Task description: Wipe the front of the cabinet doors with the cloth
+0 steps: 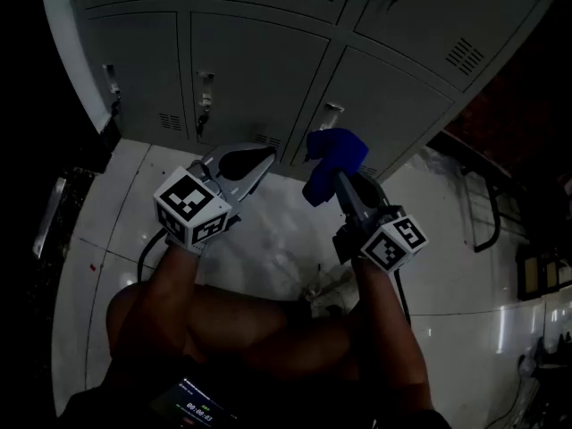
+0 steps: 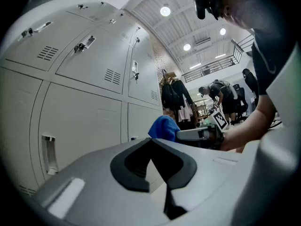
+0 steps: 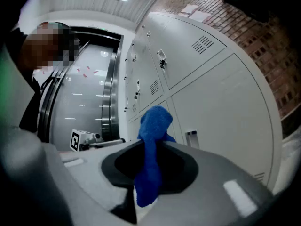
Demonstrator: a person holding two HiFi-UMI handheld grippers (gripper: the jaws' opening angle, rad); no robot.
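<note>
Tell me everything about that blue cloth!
The blue cloth looks soft and fuzzy, like a little towel. It is bunched up and crumpled, not spread flat. The right claw is shut on its middle, so one lump sticks out past the tips and a tail hangs down between the jaws. It is held up in front of a lower grey locker door. Whether it touches the door cannot be told.

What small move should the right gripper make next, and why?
Probably ease the right gripper forward until the blue cloth presses on the cabinet door. Its jaws are shut on the cloth, which points at the door but seems not yet to touch it. The left gripper is shut and empty.
</note>
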